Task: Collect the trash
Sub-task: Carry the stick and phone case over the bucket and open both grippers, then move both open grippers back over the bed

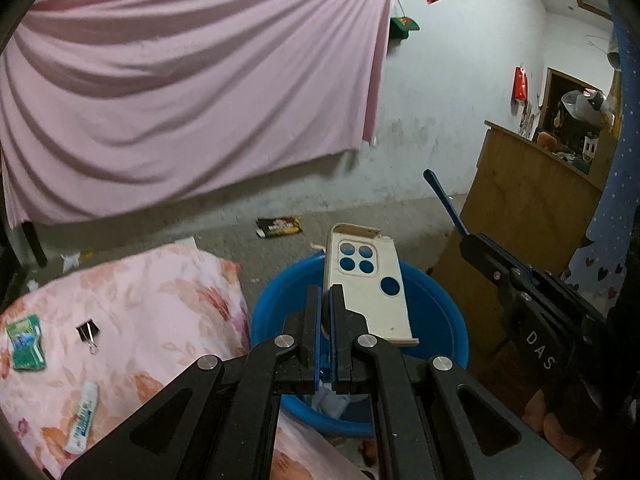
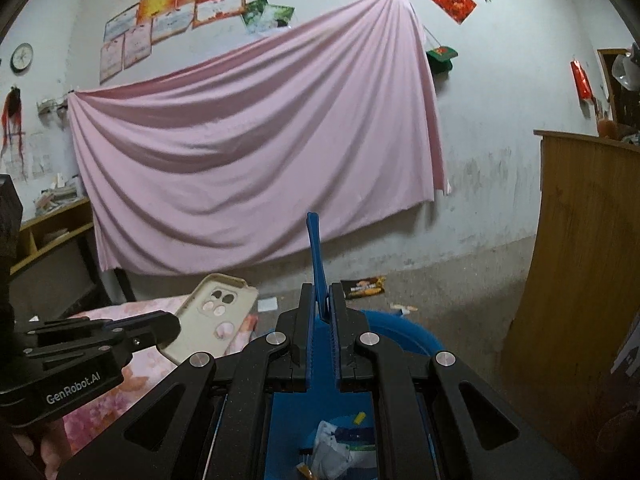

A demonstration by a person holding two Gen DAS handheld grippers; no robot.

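My left gripper (image 1: 325, 300) is shut on the edge of a beige phone case (image 1: 368, 280) and holds it tilted above a blue basin (image 1: 440, 308). From the right wrist view the same phone case (image 2: 208, 316) sticks up from the left gripper (image 2: 172, 326). My right gripper (image 2: 322, 300) is shut on the upright blue handle (image 2: 316, 248) of a blue dustpan (image 2: 296, 412). Crumpled wrappers (image 2: 332, 452) lie in the dustpan. The right gripper (image 1: 472, 244) shows beside the basin in the left wrist view, with the handle (image 1: 442, 196) sticking up.
On the floral bedspread (image 1: 160, 300) at left lie a green packet (image 1: 25, 342), a binder clip (image 1: 88, 334) and a small tube (image 1: 82, 418). A dark snack wrapper (image 1: 278, 226) lies on the floor by the wall. A wooden cabinet (image 1: 520, 220) stands at right.
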